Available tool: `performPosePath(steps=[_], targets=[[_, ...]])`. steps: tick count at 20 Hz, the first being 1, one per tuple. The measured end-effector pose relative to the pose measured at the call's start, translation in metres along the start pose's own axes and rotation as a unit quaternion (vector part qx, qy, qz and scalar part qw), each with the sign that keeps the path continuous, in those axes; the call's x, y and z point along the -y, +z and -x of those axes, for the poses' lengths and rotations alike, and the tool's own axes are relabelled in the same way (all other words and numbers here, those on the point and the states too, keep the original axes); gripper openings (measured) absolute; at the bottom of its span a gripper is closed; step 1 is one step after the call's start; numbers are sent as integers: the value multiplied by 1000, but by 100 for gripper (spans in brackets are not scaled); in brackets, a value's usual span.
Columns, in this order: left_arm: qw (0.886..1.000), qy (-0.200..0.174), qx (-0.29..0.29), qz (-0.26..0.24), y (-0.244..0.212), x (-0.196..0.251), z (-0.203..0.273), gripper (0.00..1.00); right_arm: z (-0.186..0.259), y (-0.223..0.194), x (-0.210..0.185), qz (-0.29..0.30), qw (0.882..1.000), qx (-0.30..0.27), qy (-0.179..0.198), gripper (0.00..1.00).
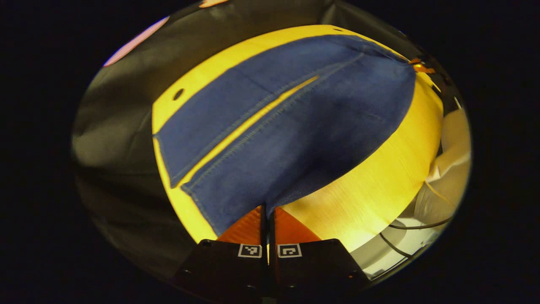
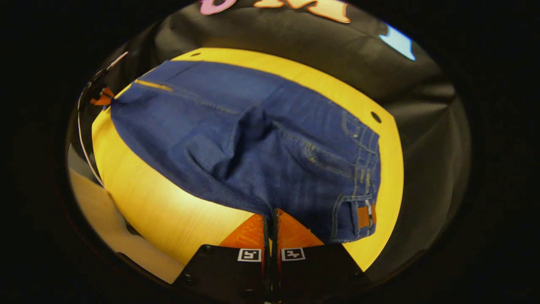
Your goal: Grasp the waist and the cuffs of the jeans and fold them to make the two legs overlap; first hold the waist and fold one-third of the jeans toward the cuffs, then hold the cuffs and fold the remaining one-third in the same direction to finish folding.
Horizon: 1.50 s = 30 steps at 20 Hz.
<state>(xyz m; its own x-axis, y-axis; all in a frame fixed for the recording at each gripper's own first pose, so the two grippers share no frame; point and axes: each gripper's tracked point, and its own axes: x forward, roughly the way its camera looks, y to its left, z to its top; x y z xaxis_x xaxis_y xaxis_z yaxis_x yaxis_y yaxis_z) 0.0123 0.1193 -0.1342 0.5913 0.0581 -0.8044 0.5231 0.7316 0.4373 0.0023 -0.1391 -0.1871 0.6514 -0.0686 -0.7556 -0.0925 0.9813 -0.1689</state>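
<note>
Overall, scene: a pair of dark blue denim jeans (image 1: 291,122) lay spread across a round yellow wooden table (image 1: 371,190), filling the middle of both views.
Garment position: in the left gripper view the two legs ran from lower centre toward the upper right, a thin strip of table showing between them; in the right gripper view the waistband with belt loops and a brown patch (image 2: 363,216) sat at the lower right.
Handling, judged: the denim looked soft and fairly heavy, apt to drape and sag, not slippery, not fragile; a firm pinch on a thick hemmed edge should have held best.
Hold points, judged: the cuff edge and the waistband edge on the near side, so one leg could be carried over the other.
Left gripper (image 1: 267,213): its orange fingers were closed to a thin slit at the bottom centre, the near leg's edge between them, near the cuff end.
Right gripper (image 2: 270,221): likewise nearly closed, nipping the near edge of the cloth beside the waistband; the fabric rose in a ridge above it.
Pose: both tools pointed forward and downward across the table.
</note>
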Motion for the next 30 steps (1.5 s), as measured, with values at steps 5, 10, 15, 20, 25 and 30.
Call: performPosePath(steps=[5,10,15,20,25,30], targets=[[994,99,48,21,69,-51,28,0,9,94,24,-29,995,85,-47,3],[989,137,58,24,122,-104,8,0,-31,161,46,-19,992,105,-69,3],[990,139,16,17,155,-128,-68,0,-120,198,56,-49,995,74,-39,0],[987,151,28,41,172,-129,-112,0,-187,190,52,-105,994,34,5,1],[976,185,69,92,182,-133,-113,4,-185,201,73,-153,986,57,11,41],[959,218,117,137,187,-143,-100,80,-162,200,118,-202,975,94,3,96]])
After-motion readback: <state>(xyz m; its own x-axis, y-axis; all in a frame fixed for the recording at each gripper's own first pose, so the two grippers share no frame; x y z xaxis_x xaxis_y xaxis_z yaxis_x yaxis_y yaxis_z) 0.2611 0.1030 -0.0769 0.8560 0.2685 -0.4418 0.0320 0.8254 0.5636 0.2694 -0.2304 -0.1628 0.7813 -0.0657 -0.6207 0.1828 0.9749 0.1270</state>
